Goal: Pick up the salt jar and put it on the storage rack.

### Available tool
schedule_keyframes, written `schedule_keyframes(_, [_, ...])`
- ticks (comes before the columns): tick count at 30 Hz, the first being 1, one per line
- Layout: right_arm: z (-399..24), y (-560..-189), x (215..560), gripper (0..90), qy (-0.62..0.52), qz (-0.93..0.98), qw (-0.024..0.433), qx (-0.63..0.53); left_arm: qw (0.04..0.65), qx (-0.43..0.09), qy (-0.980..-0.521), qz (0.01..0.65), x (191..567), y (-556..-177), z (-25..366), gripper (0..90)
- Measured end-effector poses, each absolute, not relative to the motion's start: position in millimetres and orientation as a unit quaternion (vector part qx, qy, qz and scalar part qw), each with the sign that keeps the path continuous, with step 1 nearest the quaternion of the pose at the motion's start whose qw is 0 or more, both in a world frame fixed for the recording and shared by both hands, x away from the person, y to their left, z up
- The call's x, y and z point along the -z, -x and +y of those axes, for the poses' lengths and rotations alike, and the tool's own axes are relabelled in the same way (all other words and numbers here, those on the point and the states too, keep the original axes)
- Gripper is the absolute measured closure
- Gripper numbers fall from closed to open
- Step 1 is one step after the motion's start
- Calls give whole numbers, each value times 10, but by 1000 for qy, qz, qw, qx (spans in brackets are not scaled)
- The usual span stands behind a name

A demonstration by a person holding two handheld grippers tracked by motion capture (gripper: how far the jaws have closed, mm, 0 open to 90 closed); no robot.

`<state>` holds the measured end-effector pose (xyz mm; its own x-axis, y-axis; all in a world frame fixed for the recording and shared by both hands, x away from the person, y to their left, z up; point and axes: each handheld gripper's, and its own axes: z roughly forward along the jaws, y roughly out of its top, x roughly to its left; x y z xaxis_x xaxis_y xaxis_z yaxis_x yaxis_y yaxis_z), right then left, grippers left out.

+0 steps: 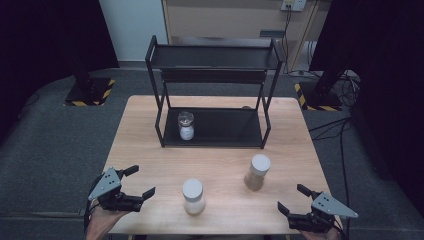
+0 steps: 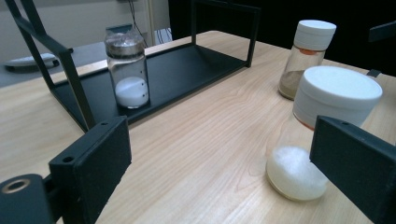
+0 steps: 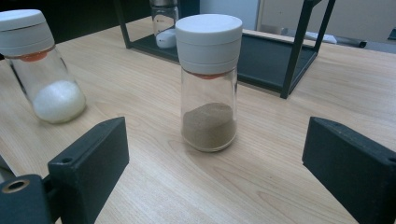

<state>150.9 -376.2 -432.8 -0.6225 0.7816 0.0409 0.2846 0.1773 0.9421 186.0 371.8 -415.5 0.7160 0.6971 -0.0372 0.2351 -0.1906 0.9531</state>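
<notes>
Both jaws spread, nothing between them — the left hand-held gripper [image 1: 141, 182] sits lower left, the right hand-held gripper [image 1: 294, 198] lower right. On the bench [image 1: 150, 140], the white-powder jar [image 1: 193, 197] stands bottom centre — the brown-powder jar [image 1: 257, 172] just right of it.

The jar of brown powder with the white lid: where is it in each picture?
High view: jar of brown powder right of centre, in front of the black rack.
Left gripper view: upper right, behind the white-powder jar.
Right gripper view: centre.
Shared landmark: the rack.
</notes>
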Motion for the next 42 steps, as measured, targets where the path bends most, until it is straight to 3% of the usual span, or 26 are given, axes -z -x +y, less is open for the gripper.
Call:
schedule_keyframes(21, [-3760, -1514, 4325, 74, -362, 732, 235, -527, 548, -199, -738, 340, 4524, -1814, 3831, 45])
schedule_keyframes(42, [-3753, -1523, 4322, 77, -360, 734, 234, -526, 552, -220, -728, 343, 4552, -1744, 3913, 33])
